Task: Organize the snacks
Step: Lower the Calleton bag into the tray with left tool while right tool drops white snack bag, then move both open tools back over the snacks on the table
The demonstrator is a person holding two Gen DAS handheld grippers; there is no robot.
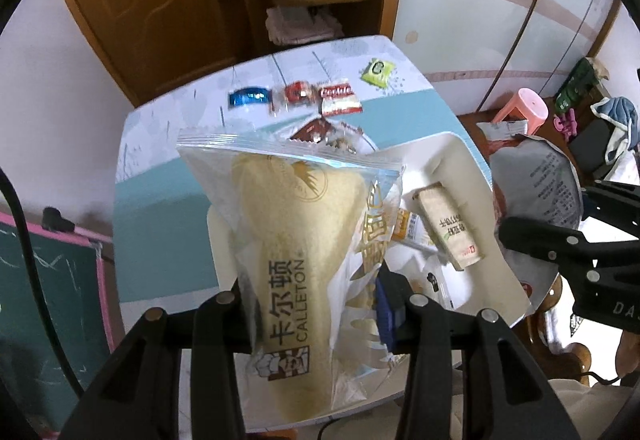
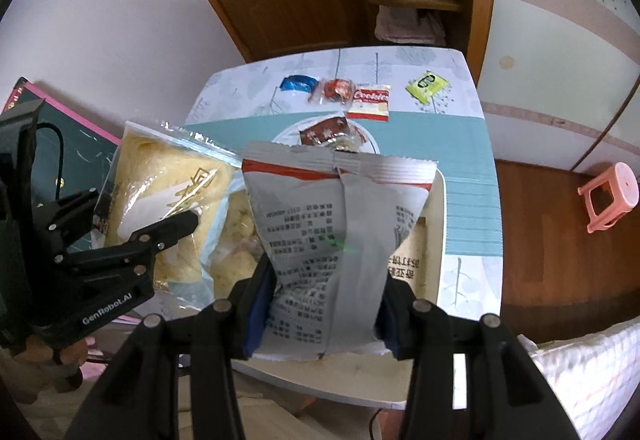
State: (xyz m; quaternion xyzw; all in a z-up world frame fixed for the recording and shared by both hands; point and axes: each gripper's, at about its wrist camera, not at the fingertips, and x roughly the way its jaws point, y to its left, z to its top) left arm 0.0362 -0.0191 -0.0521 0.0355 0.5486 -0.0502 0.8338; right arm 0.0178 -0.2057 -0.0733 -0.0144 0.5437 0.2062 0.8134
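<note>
Bench: teal-and-white bench (image 2: 468,175) filled the middle, wooden door (image 1: 160,7) behind.
Left gripper (image 1: 316,304): fingers clamped on the clear cake bag (image 1: 296,240), held up over the near edge.
Right gripper (image 2: 320,304): fingers squeezed the silver snack bag (image 2: 340,224), raised above the white tray (image 2: 436,207).
Tray: beige box (image 1: 448,228) lay inside.
Far row: blue packet (image 2: 297,83), red packet (image 2: 336,89), cookie packet (image 2: 370,101), green packet (image 2: 426,83) lined up.

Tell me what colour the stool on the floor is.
Pink. The stool shows best in the right wrist view.
</note>
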